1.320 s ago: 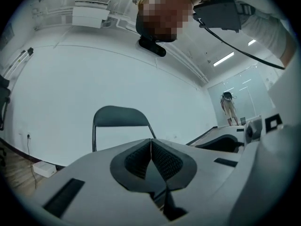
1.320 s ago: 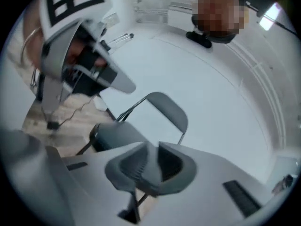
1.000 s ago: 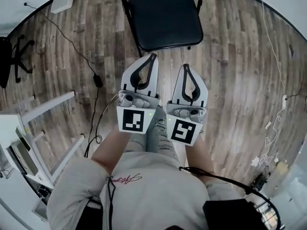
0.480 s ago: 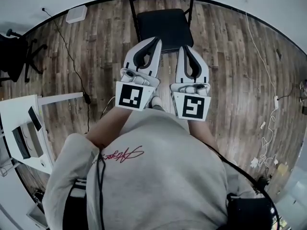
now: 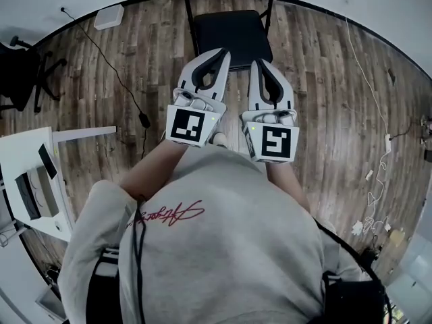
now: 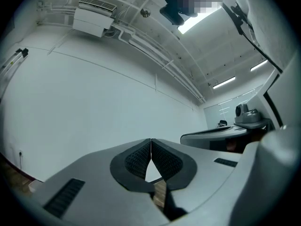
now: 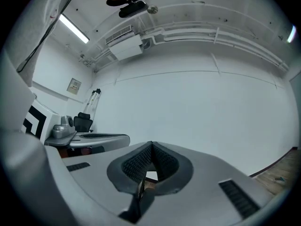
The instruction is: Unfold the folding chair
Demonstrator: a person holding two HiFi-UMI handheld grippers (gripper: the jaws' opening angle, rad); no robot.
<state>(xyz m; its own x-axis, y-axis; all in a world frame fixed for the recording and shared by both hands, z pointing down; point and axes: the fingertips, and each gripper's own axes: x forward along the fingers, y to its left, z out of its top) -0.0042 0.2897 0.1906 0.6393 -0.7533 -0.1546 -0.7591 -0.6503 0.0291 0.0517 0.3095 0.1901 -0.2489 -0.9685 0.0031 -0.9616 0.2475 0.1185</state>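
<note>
Head view: the chair (image 5: 231, 38) is seen standing unfolded; the left gripper (image 5: 222, 52) and right gripper (image 5: 256, 64) are held closed, empty. Only withdrawal is judged needed.

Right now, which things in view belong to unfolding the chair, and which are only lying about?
For the job: folding chair, already open; left gripper and right gripper, both shut.
Lying about: office chair, white desk, floor cable, white box.

The person wears a pale grey sweatshirt (image 5: 229, 248) with red script lettering (image 5: 172, 213) and a black cable (image 5: 139, 262) over it. The left gripper (image 5: 223, 51) and right gripper (image 5: 255, 63) match: light grey fingers (image 6: 84, 168) lined with black ridged rubber, and a cube (image 5: 190, 125) of black-and-white square markers.
</note>
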